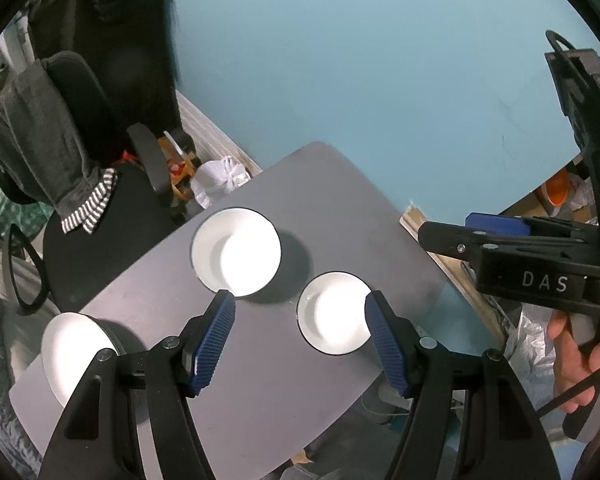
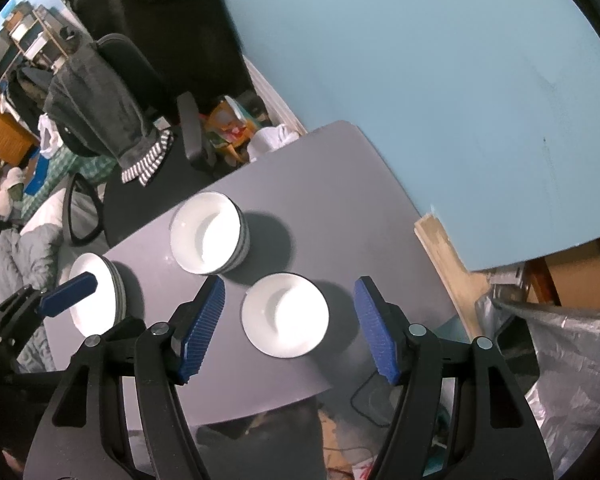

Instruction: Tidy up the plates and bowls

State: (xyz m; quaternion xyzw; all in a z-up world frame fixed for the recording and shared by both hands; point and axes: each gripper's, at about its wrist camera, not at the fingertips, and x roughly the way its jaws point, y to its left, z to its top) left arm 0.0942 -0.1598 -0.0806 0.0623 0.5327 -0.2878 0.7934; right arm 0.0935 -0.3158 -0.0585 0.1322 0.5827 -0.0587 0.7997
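A grey table (image 2: 332, 184) filled the space below both grippers, set against a pale blue wall (image 2: 420, 60). Beyond the table's far-left corner, ahead and left of either gripper, stood a black office chair (image 2: 148, 184) with a dark garment (image 2: 96, 108) draped over its back.

On the table were three white pieces with dark rims. The large bowl (image 1: 236, 252), which in the right wrist view looked like a stack of nested bowls with grey bands down its side, sat just ahead of the left gripper's left finger. The left-hand dish (image 1: 76, 356), at the table's near-left edge, lay to the left of both grippers. The small bowl (image 2: 286, 314) lay between the right gripper's fingers and below them, apart from both pads as far as could be seen.

The left gripper (image 1: 300, 340) was spread wide with nothing in it, its right pad overlapping the small bowl's edge in view. The right gripper (image 2: 290, 328) was likewise wide open, holding nothing.
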